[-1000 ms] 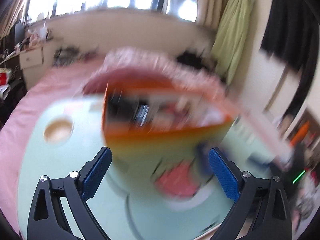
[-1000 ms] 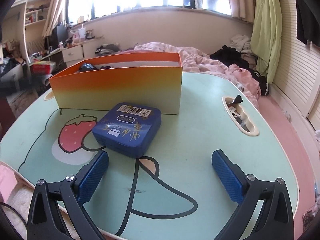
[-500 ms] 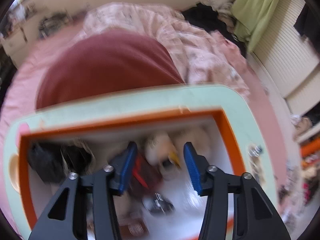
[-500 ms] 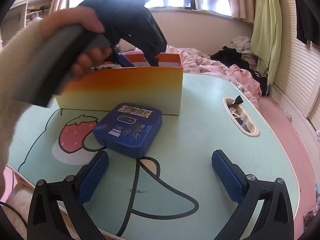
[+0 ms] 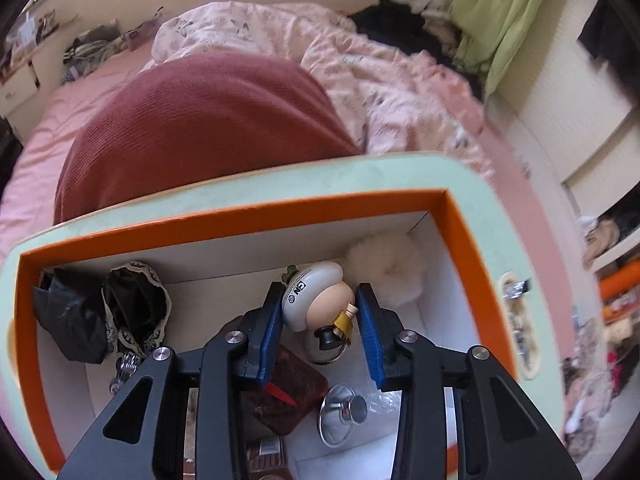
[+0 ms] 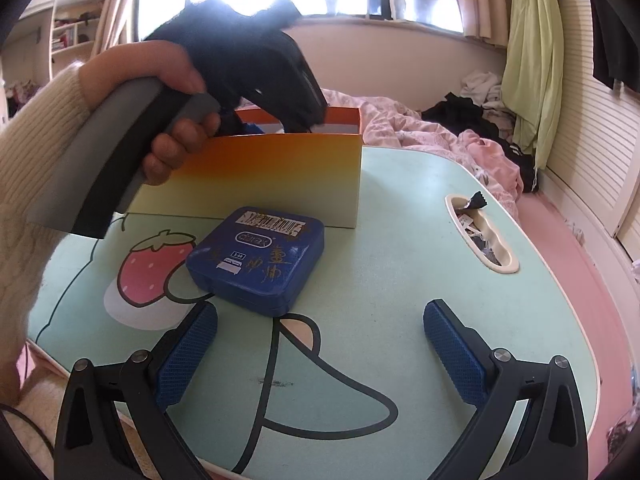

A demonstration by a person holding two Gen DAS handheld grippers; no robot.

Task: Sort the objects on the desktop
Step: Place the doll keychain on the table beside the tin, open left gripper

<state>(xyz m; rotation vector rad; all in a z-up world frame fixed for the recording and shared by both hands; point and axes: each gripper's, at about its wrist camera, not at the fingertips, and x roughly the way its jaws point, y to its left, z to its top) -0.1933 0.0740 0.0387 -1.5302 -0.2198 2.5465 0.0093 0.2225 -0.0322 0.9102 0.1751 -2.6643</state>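
Observation:
My left gripper [image 5: 316, 324] reaches down into the orange box [image 5: 240, 220] and its blue pads sit on either side of a small figure with a white cap [image 5: 316, 296]; whether they grip it I cannot tell. The right wrist view shows the hand-held left gripper [image 6: 256, 60] over the box [image 6: 260, 176]. A blue tin [image 6: 256, 260] lies on the mint table [image 6: 400, 240] in front of the box. My right gripper [image 6: 320, 348] is open and empty, low over the table just short of the tin.
Inside the box lie black lace cloth [image 5: 132, 308], a white fluffy ball [image 5: 388, 264], a dark red wallet [image 5: 292, 392] and a silver knobbed lid [image 5: 344, 412]. A slot with scraps [image 6: 480, 236] is at the table's right. A bed with pink bedding [image 5: 360, 72] lies beyond.
My left gripper has swung up over the box, tipped down into it and narrowed around the capped figure. The right gripper has stayed still.

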